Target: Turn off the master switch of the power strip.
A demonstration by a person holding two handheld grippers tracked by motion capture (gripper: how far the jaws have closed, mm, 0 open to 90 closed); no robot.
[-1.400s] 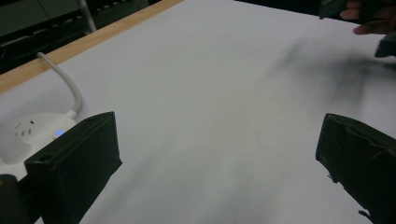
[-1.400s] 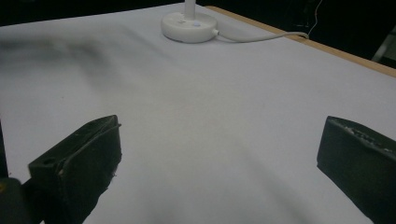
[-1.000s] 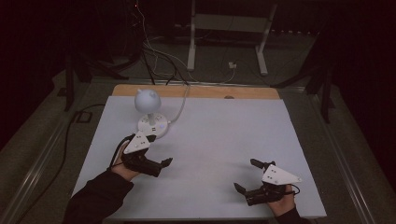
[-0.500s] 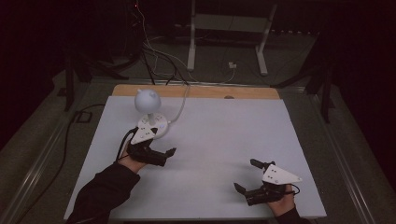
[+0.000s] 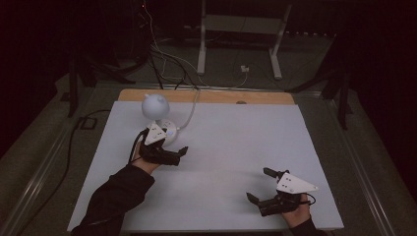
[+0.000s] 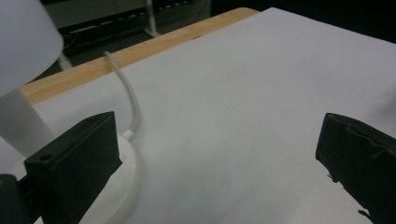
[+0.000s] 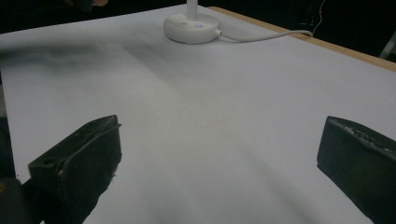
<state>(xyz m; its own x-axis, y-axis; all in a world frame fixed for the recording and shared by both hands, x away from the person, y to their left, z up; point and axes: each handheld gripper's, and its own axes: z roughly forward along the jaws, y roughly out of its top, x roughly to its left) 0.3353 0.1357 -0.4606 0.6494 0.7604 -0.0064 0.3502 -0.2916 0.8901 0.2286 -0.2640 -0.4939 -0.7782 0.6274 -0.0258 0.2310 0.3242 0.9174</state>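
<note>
Table: white rectangular tabletop (image 5: 231, 147) w/ a light wooden strip (image 5: 206, 96) along its far edge; dark floor around it.
Lamp: small white desk lamp w/ a round globe-shaped head (image 5: 155, 104) on a short stem and a round white base (image 5: 169, 132), at the far-left part of the tabletop. In the right gripper view the base (image 7: 191, 22) shows a small lit dot on top.
Lamp cable: thin white cord (image 5: 189, 112) runs from the base over the wooden strip and off the far edge; in the left gripper view it (image 6: 130, 100) curves down to the base rim.
Left gripper: black two-jaw gripper w/ grey three-cornered plate (image 5: 167, 151), held in the person's left hand, dark sleeve behind it. Sits just beside the lamp base, on its near side. Jaws spread wide apart in the left gripper view, nothing between them but bare tabletop; left jaw close to the base rim, can't tell if touching.
Right gripper: same type (image 5: 260, 186), at the near-right part of the tabletop, well apart from the lamp. Jaws wide apart, gripping nothing, pointing across the tabletop toward the lamp base.
</note>
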